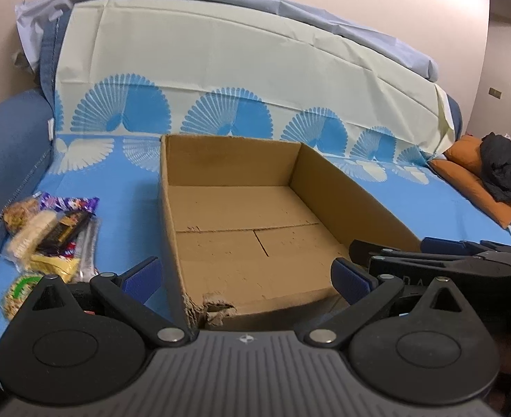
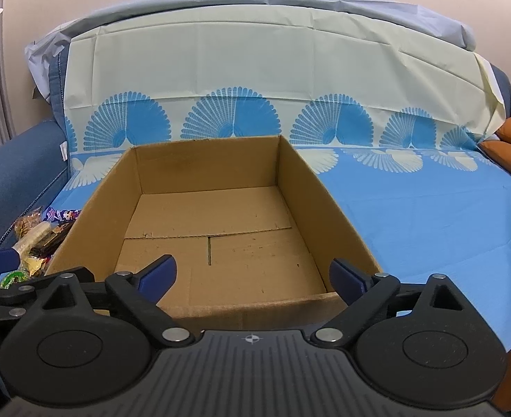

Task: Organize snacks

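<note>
Currently both the left claw [image 1: 246,276] and right claw [image 2: 252,276] stand released and empty at the near edge of the cardboard box [image 2: 220,229], with the snack pile [image 1: 47,239] lying left of it on the sofa cover [image 2: 412,215].

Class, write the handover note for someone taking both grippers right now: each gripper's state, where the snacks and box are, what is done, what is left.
Left gripper: open, holding nothing, over the box's near left corner.
Right gripper: open, holding nothing, over the box's near edge.
Cardboard box: open-topped on the blue patterned sheet, nothing inside; near left corner torn.
Snack pile: wrapped bars and packets on the sheet, just left of the box.
Done: nothing packed yet.
Left: move every snack from the pile into the box, probably starting with the left gripper, which looks nearest.
</note>
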`<state>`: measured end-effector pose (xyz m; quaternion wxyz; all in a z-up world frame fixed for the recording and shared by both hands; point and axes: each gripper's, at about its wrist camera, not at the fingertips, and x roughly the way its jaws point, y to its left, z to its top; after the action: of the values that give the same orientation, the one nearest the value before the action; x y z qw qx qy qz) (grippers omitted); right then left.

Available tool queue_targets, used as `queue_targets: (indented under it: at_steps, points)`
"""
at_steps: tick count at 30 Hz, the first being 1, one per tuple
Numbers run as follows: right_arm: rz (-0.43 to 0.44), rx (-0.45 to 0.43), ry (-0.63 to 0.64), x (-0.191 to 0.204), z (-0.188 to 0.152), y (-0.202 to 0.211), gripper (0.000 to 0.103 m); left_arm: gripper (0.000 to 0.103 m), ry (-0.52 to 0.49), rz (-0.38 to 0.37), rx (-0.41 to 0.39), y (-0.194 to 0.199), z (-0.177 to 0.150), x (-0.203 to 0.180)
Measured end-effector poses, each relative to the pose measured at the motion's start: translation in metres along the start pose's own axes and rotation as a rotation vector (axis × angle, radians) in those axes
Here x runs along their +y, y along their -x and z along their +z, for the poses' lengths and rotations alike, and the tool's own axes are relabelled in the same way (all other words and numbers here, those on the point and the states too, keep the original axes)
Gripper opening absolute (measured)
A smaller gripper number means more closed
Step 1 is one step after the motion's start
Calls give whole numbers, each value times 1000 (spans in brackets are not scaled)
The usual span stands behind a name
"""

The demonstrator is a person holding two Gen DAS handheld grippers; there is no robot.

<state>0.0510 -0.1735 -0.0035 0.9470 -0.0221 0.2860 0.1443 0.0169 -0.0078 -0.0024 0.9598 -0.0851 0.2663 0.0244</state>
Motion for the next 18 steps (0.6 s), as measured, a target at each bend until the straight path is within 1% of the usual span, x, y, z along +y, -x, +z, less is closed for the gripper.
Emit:
queue_targets:
  at_steps: [2, 6, 9, 13, 15, 16, 18]
  points:
    - [5, -2, 1, 0, 0, 0, 91, 103, 6, -11, 6, -1, -1, 2]
    - [23, -3, 2, 2, 1, 1, 81, 103, 7, -27, -1, 1, -3, 3]
    - [30, -7, 8, 4, 2, 1, 75, 103, 16, -48, -1, 2, -4, 6]
    - [36, -16, 14, 8, 3, 2, 73, 101, 45, -105, 3, 7, -3, 13]
    - [41, -22, 17, 11, 4, 3, 72, 85, 48, -133, 4, 12, 1, 16]
    - [45, -25, 19, 13, 5, 4, 72, 80, 48, -149, 7, 15, 4, 17]
    - [54, -29, 26, 19, 5, 5, 71, 59, 46, -191, 17, 21, 9, 21]
